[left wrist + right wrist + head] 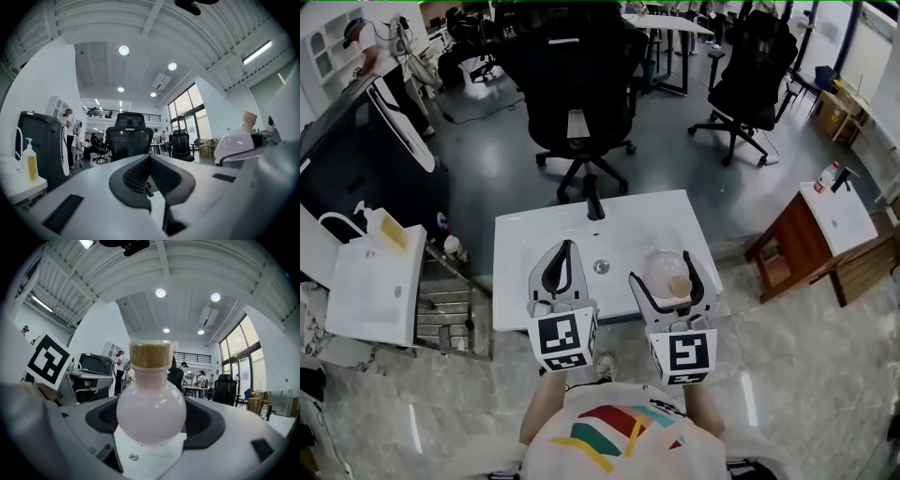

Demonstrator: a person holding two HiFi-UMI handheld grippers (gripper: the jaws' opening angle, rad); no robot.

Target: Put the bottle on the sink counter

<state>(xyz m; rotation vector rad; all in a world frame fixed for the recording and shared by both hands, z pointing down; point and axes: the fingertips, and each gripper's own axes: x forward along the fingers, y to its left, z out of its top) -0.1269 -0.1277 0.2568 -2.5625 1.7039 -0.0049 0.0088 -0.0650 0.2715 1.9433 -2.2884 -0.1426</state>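
Observation:
The bottle (667,275) is round, pale pink and corked. It sits between the jaws of my right gripper (666,267) over the right part of the white sink counter (517,246). In the right gripper view the bottle (151,413) stands upright, with my right gripper (151,420) shut on its bulb above the white surface; whether it touches is unclear. My left gripper (566,247) hovers over the basin's left side, shut and empty (150,159). From there the bottle (236,140) shows at the right.
The drain (601,267) and black faucet (593,202) lie ahead in the basin. Black office chairs (581,75) stand beyond the counter. A white cabinet (370,291) with a soap bottle is on the left, and a wooden side table (811,234) is on the right.

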